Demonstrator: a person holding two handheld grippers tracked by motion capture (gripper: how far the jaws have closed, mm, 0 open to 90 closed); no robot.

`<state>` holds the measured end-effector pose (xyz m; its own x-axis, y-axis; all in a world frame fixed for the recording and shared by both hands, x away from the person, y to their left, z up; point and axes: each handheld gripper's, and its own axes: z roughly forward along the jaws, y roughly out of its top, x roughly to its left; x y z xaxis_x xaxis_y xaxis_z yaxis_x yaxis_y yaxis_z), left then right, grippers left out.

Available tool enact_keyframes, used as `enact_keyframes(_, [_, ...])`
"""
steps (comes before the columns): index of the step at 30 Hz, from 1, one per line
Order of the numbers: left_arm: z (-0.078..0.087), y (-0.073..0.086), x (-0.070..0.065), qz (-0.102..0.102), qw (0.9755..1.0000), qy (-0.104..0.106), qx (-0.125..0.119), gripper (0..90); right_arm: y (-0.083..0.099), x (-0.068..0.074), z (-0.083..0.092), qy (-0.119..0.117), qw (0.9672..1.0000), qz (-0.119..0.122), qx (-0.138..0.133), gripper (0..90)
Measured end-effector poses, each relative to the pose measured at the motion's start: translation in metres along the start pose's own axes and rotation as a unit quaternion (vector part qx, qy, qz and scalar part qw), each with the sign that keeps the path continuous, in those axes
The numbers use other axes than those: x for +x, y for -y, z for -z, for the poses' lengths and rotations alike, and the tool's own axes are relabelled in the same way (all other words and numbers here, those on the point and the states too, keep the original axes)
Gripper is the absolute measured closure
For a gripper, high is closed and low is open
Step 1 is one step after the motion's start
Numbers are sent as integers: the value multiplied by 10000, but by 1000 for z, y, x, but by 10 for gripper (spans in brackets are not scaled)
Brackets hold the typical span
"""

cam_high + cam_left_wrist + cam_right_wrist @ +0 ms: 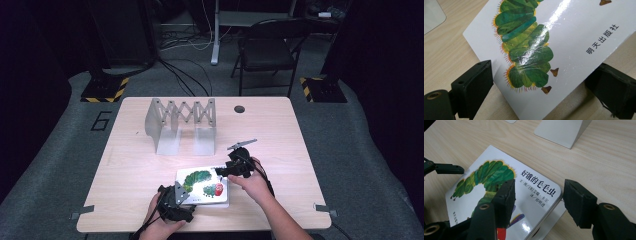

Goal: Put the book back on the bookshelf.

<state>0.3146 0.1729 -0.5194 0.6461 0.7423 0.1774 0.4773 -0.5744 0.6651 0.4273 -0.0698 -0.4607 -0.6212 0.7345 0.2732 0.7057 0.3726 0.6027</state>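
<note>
A white picture book [202, 182] with a green caterpillar on its cover lies near the table's front edge. Its right end looks raised over a white layer beneath. My right gripper [220, 172] is at the book's far right corner. In the right gripper view, one jaw of the right gripper [539, 185] lies on the cover of the book [499, 173] and the other sits at its edge, shut on that corner. My left gripper [185, 195] is at the near left corner. Its jaws [544, 66] stand wide on either side of the book [564, 32], which overlaps one of them.
A grey metal expanding rack [182, 122] stands upright on the far half of the table, its base plate [561, 130] just beyond the book. A dark round hole [239, 109] sits near the far edge. A black folding chair [270, 50] stands on the floor behind.
</note>
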Motion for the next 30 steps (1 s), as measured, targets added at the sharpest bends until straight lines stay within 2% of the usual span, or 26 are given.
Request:
enact_keyframes(4, [1,0,0,-52,10000,26,28,81,0,1,0,8,10000,-24,-7,431])
enact_keyframes(5, [1,0,-2,-55,10000,-58,-28,84,0,1,-1,23,10000,-26,-18,431])
enact_keyframes(6, [1,0,-1,-67,10000,-3,1,87,1,1,-1,26,10000,-20,-18,431])
enact_keyframes(11, [1,0,-3,-89,9999,-71,-46,95,1,0,-1,28,10000,-18,-34,431])
enact_keyframes(14, [3,0,-8,-277,9994,-149,-125,145,1,0,-1,34,10000,-18,-49,431])
enact_keyframes(15, [4,0,-8,-312,9994,-109,-96,159,1,0,-1,38,10000,-15,-50,431])
enact_keyframes(26, [4,2,-7,-263,9994,-124,-184,165,1,-1,-1,2,10000,-19,-17,431])
enact_keyframes(30, [4,3,-7,-267,9994,-121,-206,165,0,-3,-1,-93,9998,-150,2,431])
